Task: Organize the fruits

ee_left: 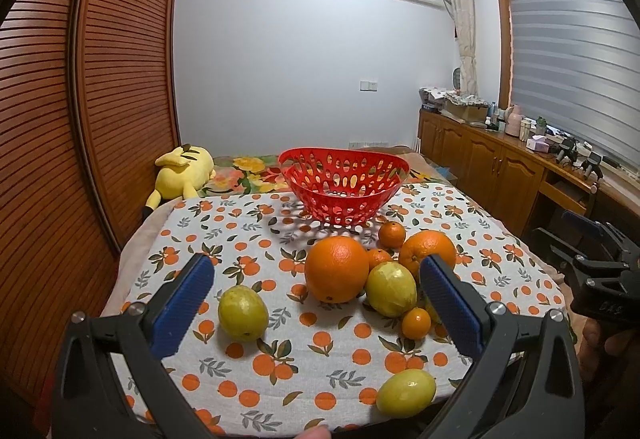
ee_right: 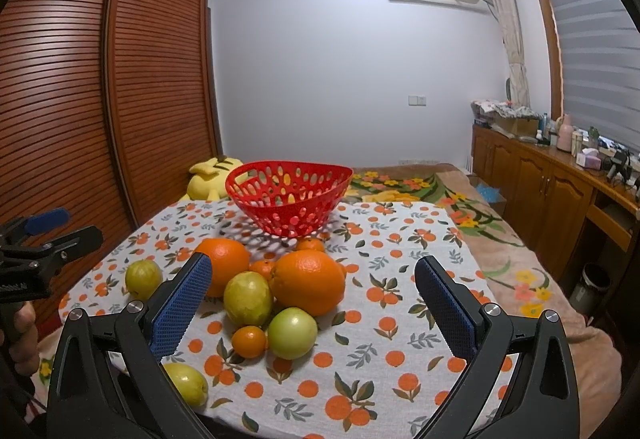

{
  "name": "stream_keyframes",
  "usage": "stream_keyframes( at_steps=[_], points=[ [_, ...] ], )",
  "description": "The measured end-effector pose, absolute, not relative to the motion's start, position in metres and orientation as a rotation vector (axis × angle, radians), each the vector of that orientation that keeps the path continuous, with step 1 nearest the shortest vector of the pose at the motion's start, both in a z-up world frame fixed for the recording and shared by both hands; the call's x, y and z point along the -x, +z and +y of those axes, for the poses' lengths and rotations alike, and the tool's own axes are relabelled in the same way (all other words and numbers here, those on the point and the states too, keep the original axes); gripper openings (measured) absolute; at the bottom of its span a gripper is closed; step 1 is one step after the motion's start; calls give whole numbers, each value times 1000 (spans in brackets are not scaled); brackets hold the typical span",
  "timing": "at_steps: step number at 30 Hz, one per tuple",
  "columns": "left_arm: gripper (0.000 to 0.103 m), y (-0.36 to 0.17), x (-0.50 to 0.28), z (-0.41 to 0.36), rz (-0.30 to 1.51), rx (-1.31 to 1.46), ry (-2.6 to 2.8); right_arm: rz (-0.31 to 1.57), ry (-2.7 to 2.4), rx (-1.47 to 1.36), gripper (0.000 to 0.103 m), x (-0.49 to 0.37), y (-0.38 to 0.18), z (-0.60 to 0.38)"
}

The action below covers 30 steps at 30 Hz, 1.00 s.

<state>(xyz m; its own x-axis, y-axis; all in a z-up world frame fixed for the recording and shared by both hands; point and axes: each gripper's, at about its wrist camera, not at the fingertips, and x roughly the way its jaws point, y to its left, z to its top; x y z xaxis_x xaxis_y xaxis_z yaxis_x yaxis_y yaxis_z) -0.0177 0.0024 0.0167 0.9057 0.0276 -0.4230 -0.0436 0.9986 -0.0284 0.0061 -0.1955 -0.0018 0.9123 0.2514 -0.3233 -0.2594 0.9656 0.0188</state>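
In the left wrist view, the left gripper (ee_left: 316, 289) is held spread wide with nothing in it. A pile of fruit (ee_left: 376, 275) is seen on the cloth (ee_left: 240, 227), in front of the red basket (ee_left: 344, 185).

In the right wrist view, the right gripper (ee_right: 312, 289) is spread wide too, holding nothing. The fruit (ee_right: 272, 291) is seen lying outside the basket (ee_right: 288, 195).

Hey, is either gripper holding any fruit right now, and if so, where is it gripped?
Nothing is held. The left gripper and right gripper both have open jaws with no fruit between them; the basket is empty.
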Motion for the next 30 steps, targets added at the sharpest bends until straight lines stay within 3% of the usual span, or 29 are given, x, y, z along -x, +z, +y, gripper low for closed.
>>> stream_keyframes(
  at_steps=[30],
  points=[
    [103,18,23,1,437,38,32,330,263,23,103,-6,-2,-195]
  ],
)
